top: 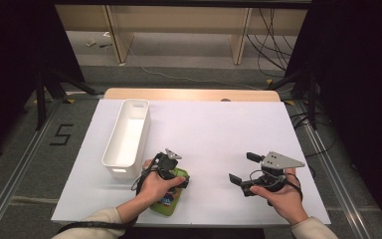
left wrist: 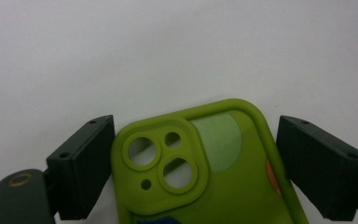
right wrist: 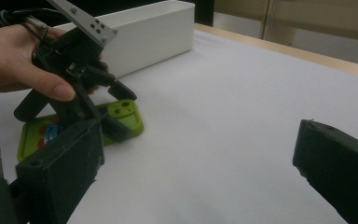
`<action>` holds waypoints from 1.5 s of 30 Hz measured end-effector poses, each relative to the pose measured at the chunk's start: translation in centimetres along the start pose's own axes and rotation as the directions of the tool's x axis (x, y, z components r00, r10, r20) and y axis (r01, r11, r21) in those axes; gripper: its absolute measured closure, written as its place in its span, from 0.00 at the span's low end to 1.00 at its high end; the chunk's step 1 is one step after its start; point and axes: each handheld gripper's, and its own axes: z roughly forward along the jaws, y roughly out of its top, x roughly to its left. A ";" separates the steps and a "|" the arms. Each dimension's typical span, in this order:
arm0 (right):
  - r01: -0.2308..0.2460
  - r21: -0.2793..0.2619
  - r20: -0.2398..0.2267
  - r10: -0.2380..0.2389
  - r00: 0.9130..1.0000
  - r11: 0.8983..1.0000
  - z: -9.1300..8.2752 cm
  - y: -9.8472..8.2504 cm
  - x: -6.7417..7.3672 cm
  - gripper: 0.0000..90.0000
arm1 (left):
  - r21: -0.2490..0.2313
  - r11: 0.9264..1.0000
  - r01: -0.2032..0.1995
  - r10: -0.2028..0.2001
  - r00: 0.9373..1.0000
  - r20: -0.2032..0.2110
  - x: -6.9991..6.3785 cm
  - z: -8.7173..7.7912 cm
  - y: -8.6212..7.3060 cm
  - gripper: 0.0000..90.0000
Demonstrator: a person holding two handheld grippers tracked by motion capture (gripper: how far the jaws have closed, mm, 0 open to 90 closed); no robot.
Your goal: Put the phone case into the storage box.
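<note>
A lime-green phone case (top: 171, 203) lies flat on the white table near the front edge, camera cut-outs pointing away from the person. My left gripper (top: 180, 177) points down over its far end, jaws straddling the case (left wrist: 214, 177). In the left gripper view (left wrist: 196, 140) one jaw sits against the case's edge and the other stands a small gap off it, so the pads do not clamp it. The right gripper view shows the left gripper (right wrist: 121, 112) over the case (right wrist: 37, 133). My right gripper (top: 243, 168) hovers to the right, open and holding nothing (right wrist: 196, 154).
A long white bin (top: 110, 144) stands on the table's left side, just beyond the left hand; its wall (right wrist: 144, 37) lies behind the left gripper. The white sheet (top: 219, 129) covers the table between the hands and beyond.
</note>
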 end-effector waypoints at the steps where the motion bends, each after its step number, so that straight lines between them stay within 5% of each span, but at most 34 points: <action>1: 0.000 0.002 0.001 0.000 1.000 1.000 0.0 0.0 0.0 0.03 | 0.001 1.000 0.000 0.000 1.000 0.000 0.0 0.0 0.0 0.15; 30: 0.001 -0.006 0.001 -0.001 1.000 1.000 0.0 0.0 0.0 0.04 | -0.058 0.998 0.006 -0.004 0.999 0.039 -0.1 -1.2 0.6 0.18; 45: -0.001 -0.011 0.000 0.001 1.000 1.000 -0.1 0.0 -0.1 0.04 | -0.165 0.986 -0.005 0.009 1.000 0.021 0.1 -3.4 1.9 0.18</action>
